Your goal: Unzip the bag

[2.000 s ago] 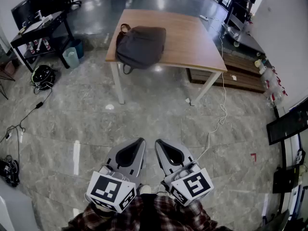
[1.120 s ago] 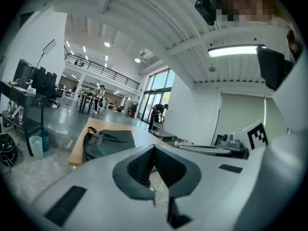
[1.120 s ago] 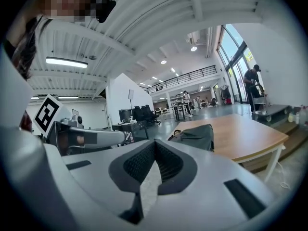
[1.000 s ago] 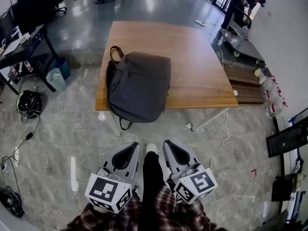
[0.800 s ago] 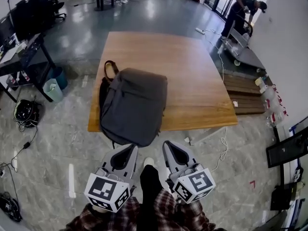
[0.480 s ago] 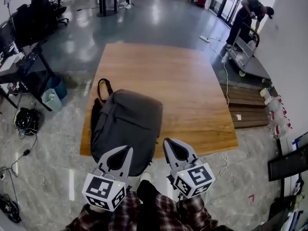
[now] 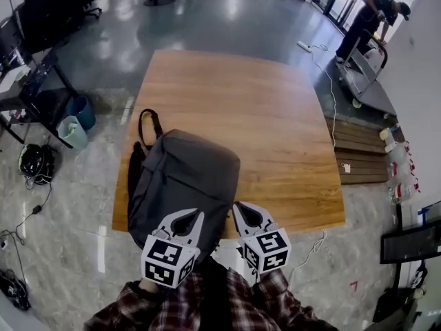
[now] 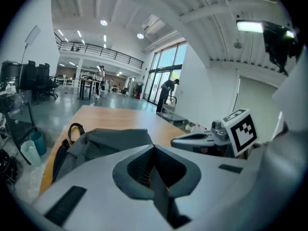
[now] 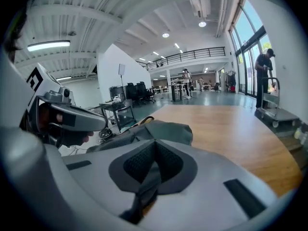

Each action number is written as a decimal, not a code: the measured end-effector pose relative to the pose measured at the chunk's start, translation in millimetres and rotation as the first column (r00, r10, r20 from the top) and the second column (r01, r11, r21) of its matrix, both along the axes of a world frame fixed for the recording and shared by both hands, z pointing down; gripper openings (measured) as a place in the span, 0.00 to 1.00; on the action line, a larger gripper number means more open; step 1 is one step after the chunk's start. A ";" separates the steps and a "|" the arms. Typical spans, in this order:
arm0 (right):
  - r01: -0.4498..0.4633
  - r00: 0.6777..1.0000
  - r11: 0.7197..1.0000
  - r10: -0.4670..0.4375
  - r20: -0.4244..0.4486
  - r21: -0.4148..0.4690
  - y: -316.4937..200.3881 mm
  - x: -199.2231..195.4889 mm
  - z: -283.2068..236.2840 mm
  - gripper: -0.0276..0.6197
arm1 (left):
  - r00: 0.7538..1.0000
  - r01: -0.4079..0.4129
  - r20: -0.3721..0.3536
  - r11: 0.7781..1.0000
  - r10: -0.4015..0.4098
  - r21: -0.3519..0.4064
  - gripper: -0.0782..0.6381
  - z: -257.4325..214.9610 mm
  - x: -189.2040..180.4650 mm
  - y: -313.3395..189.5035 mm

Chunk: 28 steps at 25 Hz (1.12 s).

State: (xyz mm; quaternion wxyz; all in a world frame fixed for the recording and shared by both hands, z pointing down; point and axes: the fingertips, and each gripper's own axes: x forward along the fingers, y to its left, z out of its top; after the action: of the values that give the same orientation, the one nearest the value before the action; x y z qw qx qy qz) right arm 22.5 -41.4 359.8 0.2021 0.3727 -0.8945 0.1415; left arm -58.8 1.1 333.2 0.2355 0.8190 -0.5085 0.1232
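The left tool (image 8: 153, 148) has its jaws pressed together, nothing between them. Beyond the tips, toward ten o'clock, a grey bag (image 8: 103, 141) lies on the wooden bench (image 8: 115, 118). At three o'clock the right tool (image 8: 176, 139) points the same way.

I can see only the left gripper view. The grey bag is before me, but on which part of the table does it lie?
Observer: In the head view, the bag lies at the near left corner of the table, reaching its near edge.
Operator: Does the right gripper hold something?
Observer: No. The right gripper view shows the right gripper with jaws together, nothing between them.
Operator: Where are both grippers relative to the bag?
Observer: From above, the left gripper is over the bag's near end, the right one at its right edge. I cannot tell contact.
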 end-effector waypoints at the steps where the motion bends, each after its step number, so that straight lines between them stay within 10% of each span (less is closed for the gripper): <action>1: -0.010 1.000 1.000 0.010 -0.001 -0.022 -1.9 1.3 9.9 0.06 | 1.000 -0.022 0.013 0.999 0.023 -0.033 0.12 13.9 3.5 -3.4; 12: -0.119 0.993 0.978 0.121 0.002 -0.169 -2.4 32.9 101.5 0.06 | 0.946 -0.210 0.181 0.932 0.271 -0.295 0.12 152.5 41.0 -31.7; 28: 0.092 0.974 0.969 -0.135 -0.181 -0.228 -57.1 38.8 158.8 0.15 | 0.918 -0.343 0.078 0.876 0.390 -0.338 0.12 182.2 65.3 -107.1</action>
State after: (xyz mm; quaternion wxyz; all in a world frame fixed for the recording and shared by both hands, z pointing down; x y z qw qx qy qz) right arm 61.3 -98.4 518.6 0.3365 0.3084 -0.8693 0.1897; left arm 6.6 -106.0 515.4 0.2992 0.8407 -0.3329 0.3046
